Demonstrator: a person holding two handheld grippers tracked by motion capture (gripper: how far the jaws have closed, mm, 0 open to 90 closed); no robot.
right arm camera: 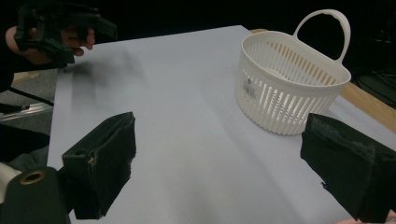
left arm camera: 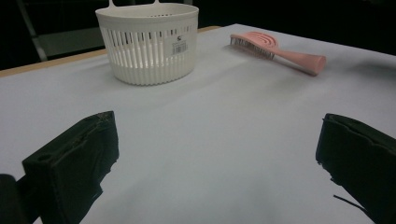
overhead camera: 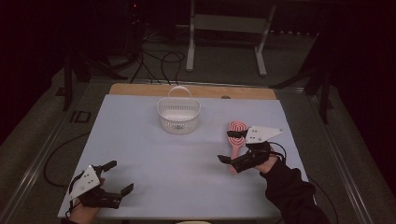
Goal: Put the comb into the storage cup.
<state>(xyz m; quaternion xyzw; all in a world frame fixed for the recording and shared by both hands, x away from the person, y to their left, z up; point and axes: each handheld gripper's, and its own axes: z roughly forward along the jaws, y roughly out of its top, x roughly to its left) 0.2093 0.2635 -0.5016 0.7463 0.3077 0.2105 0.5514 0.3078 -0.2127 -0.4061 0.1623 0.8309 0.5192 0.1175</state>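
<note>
A white slotted basket (overhead camera: 179, 114) with a loop handle stands upright at the back middle of the table; it is also the basket (left arm camera: 149, 44) in the left gripper view and the basket (right arm camera: 289, 79) in the right gripper view. A pink hairbrush (overhead camera: 236, 130) lies flat to its right, handle toward me, seen as the hairbrush (left arm camera: 275, 49) from the left. My right gripper (overhead camera: 230, 147) hovers open by the brush's handle, nothing between its jaws (right arm camera: 224, 163). My left gripper (overhead camera: 118, 177) rests open near the front left corner, its jaws (left arm camera: 217, 163) wide apart and empty.
A pale sheet covers the table (overhead camera: 187, 158), with a wooden strip (overhead camera: 140, 88) bare along the far edge. Cables and a metal stand's legs (overhead camera: 224, 46) lie on the dark floor beyond. In the right gripper view, the other hand and gripper (right arm camera: 56, 28) sit at the far left.
</note>
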